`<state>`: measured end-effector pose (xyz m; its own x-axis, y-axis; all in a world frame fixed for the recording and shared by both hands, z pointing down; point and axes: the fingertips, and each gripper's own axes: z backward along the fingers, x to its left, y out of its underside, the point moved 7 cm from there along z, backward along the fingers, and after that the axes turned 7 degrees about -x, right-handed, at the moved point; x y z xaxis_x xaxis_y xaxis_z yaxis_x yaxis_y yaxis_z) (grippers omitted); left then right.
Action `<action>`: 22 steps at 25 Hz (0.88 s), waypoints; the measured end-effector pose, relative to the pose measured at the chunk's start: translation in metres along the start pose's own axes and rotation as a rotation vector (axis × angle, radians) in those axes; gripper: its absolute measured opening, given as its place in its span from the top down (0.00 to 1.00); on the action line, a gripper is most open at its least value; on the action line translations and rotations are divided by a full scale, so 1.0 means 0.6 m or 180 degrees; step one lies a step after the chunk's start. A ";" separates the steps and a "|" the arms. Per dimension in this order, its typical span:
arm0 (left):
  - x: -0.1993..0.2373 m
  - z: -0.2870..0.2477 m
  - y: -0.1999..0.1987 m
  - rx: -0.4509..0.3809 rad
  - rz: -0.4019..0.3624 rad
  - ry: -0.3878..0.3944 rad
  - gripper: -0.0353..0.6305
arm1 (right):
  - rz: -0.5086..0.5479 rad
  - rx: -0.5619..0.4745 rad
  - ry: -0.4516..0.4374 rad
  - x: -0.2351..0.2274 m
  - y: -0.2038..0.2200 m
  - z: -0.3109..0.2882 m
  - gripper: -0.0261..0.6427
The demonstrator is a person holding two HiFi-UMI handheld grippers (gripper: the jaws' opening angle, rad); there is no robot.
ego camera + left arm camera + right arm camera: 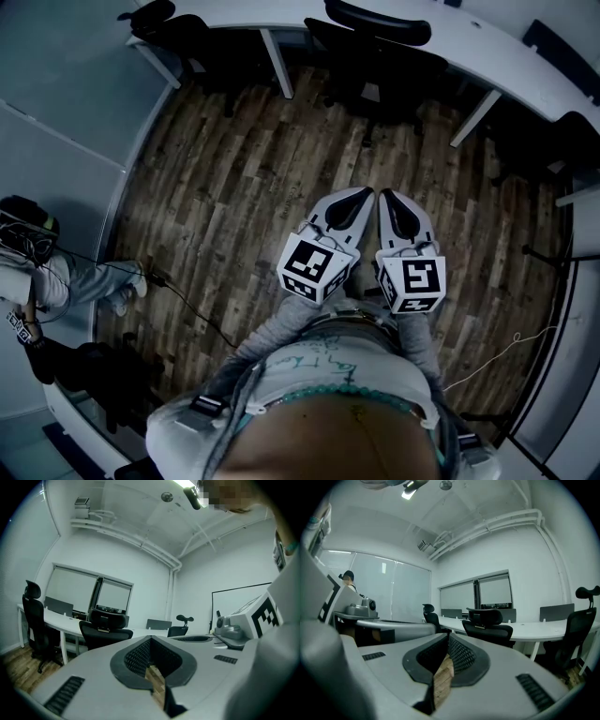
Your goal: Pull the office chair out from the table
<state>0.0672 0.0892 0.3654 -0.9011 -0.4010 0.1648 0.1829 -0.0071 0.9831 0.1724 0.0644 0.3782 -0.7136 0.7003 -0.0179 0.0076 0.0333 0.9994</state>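
The black office chair (375,56) stands tucked against the curved white table (497,70) at the top of the head view. Both grippers point towards it across bare wood floor and stand well short of it. My left gripper (361,194) and right gripper (387,196) are side by side, both shut with nothing between the jaws. The left gripper view shows the chair (105,630) with its headrest beyond my shut left gripper (150,640). In the right gripper view the chair (488,626) sits just past my shut right gripper (447,640).
Another black chair (178,33) stands at the table's left end, and one more (562,131) at the right. A person (56,277) is at the left by the glass wall, with a cable (187,305) trailing over the wood floor (244,178).
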 end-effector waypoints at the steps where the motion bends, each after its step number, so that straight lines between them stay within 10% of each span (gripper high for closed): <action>1: 0.009 -0.003 -0.001 0.0006 0.0002 0.0013 0.93 | 0.0003 0.0006 0.0015 0.002 0.001 -0.009 0.93; 22: 0.118 -0.029 -0.002 0.0030 0.0070 -0.0121 0.93 | -0.0136 0.0071 0.0021 0.006 0.017 -0.106 0.93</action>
<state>0.0099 0.0448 0.3748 -0.9113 -0.3658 0.1891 0.1993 0.0100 0.9799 0.1254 0.0218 0.3904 -0.7181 0.6933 -0.0602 -0.0074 0.0789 0.9969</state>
